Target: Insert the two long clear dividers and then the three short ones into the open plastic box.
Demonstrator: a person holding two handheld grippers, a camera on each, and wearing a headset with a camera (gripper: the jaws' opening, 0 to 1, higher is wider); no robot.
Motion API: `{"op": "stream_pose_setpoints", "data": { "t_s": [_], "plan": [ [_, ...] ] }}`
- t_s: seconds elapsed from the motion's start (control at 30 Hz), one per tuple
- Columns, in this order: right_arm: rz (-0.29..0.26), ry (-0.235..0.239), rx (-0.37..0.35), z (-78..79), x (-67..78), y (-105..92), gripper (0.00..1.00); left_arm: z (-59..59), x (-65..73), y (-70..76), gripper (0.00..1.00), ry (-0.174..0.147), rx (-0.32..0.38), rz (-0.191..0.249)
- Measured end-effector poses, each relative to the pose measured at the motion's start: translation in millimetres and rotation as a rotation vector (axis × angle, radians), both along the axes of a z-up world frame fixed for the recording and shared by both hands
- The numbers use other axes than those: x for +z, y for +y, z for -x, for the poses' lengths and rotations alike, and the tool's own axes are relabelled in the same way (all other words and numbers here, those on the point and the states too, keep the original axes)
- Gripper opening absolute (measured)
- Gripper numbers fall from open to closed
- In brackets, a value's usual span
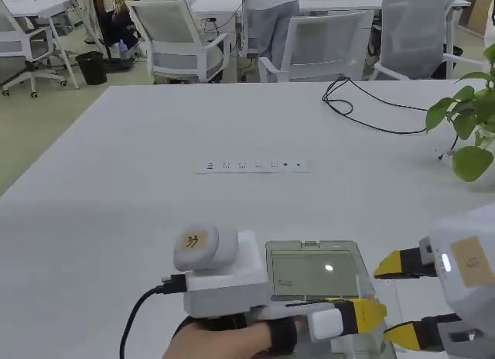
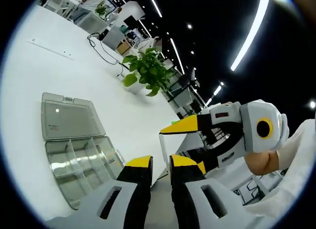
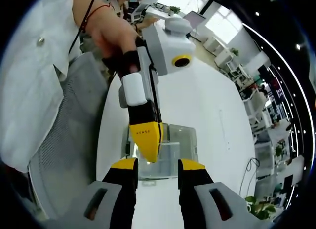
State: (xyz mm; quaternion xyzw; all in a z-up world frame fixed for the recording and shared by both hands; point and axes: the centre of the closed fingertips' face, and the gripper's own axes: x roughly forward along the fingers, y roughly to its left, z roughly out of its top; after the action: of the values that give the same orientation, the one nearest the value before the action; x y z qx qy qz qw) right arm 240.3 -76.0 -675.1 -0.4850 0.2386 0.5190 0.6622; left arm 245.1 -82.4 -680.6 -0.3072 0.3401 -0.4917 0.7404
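**Box open near you; right claw spread, left claw nearly closed**

Your plastic box (image 1: 313,270) sits on the smooth white table (image 1: 232,220), near you and right of centre. It is clear, glossy plastic, rectangular with rounded corners, and its long axis runs left to right. The lid (image 2: 69,115) lies flat on the far side, joined to the tray along a long edge. It has a small latch tab on its far rim, and a ceiling light glints off it. The tray (image 2: 84,165) is on the near side. In the left gripper view, thin clear ribs split it into compartments; how many I cannot tell.

Your left gripper (image 1: 373,312) has a white shell and yellow-tipped black jaws, and it points right across the near part of the box. Its jaws stand close, with a narrow slit between them; whether they pinch anything I cannot tell. Your right gripper (image 1: 394,300) points left toward it from just right of the box, jaws spread wide and released.

A thin clear panel (image 2: 166,152) stands on edge between the two grippers' tips, its long side running away from your left jaws. I cannot tell what holds it.

Farther off on the table lie a flat white power strip (image 1: 253,166) and a looped black cable (image 1: 363,111). A leafy green plant (image 1: 468,119) stands at the far right.
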Motion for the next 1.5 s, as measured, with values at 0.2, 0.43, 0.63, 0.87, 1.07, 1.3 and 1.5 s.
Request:
{"op": "stream_pose_setpoints", "data": {
  "t_s": [0.2, 0.43, 0.63, 0.87, 1.07, 1.3, 1.5],
  "plan": [
    [0.005, 0.003, 0.006, 0.9, -0.7, 1.7, 0.33, 0.9, 0.7, -2.0, 0.07, 0.003, -0.006, 0.005],
    [0.019, -0.001, 0.015, 0.6, -2.5, 2.2, 0.33, 2.7, 0.3, -3.6, 0.0, 0.009, -0.019, 0.009],
    [0.023, -0.004, 0.022, 0.6, -3.3, 2.7, 0.33, 3.0, 0.2, -3.3, 0.0, 0.044, -0.01, 0.02],
    [0.019, -0.01, 0.026, 0.1, -2.7, 3.2, 0.33, 2.1, 0.5, -2.4, 0.0, 0.057, 0.0, 0.027],
    [-0.029, 0.018, 0.016, -1.1, 7.6, 3.6, 0.35, 2.5, 2.4, -1.2, 0.0, 0.004, -0.022, 0.005],
    [-0.201, 0.206, -0.007, -4.3, 29.2, -2.4, 0.29, 13.9, 5.5, 2.9, 0.0, -0.28, -0.157, -0.084],
    [-0.27, 0.41, 0.045, 6.3, 35.6, -4.0, 0.18, 30.5, 9.6, 2.0, 0.0, -0.522, -0.294, -0.133]
  ]
}}
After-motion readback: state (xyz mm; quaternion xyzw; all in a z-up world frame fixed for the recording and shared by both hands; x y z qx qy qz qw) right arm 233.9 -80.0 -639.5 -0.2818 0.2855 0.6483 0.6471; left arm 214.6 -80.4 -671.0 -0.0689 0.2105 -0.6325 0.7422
